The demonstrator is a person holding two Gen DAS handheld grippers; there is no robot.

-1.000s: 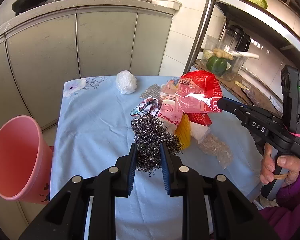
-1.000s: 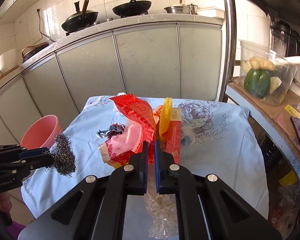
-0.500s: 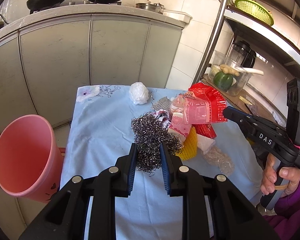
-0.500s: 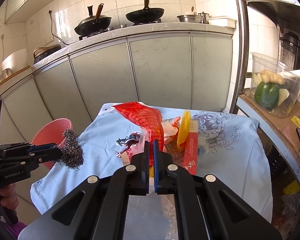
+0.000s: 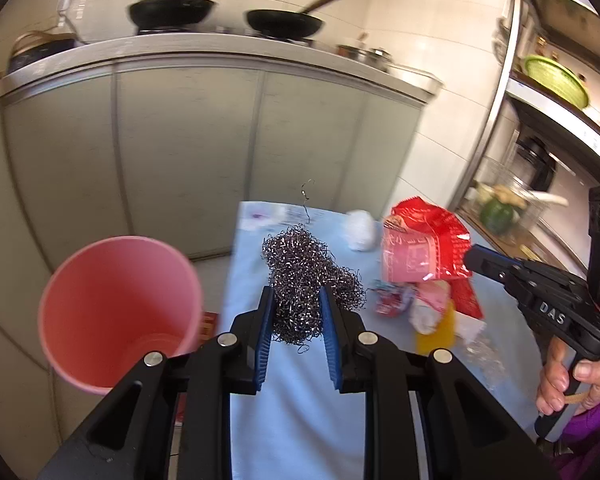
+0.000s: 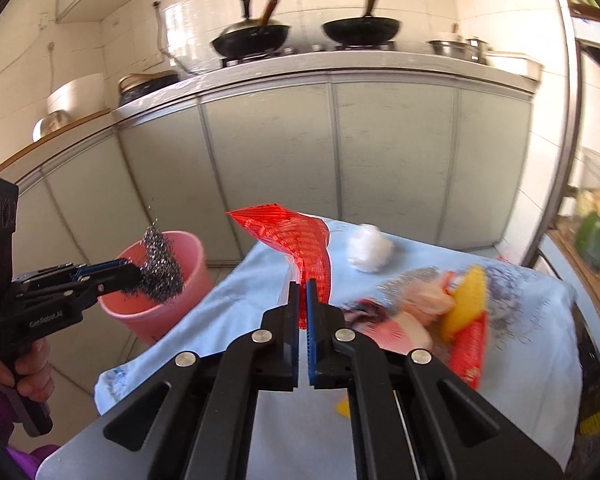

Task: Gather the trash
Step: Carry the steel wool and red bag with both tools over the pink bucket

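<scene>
Steel-wool scourer [image 5: 300, 276] is pinched between the blue pads of the left gripper [image 5: 297, 312], jaws part-spread and squeezing its springy mass, and it hangs clear of the blue tablecloth [image 5: 296, 412]. The pink bin [image 5: 120, 312] stands off the table's edge at about nine o'clock from that gripper; in the right wrist view the scourer sits against the bin's mouth, though whether it is truly over the opening cannot be told. Best practice, as I judge it: carry the scourer until it hangs squarely above the bin's middle, then spread the jaws fully, since loose wire curls could snag on the pads and cling.

The right gripper [image 6: 303, 292] has its jaws pressed nearly together on the lower edge of a red plastic wrapper [image 6: 300, 244], which stands up limp above the cloth. That thin film may flutter or slip, so a firm pinch and an unhurried swing toward the bin at ten o'clock would serve.

Left on the cloth: a white crumpled ball [image 6: 370, 252] at one o'clock, and a heap of wrappers [image 6: 432, 308] with a yellow piece [image 6: 466, 300] at three.
</scene>
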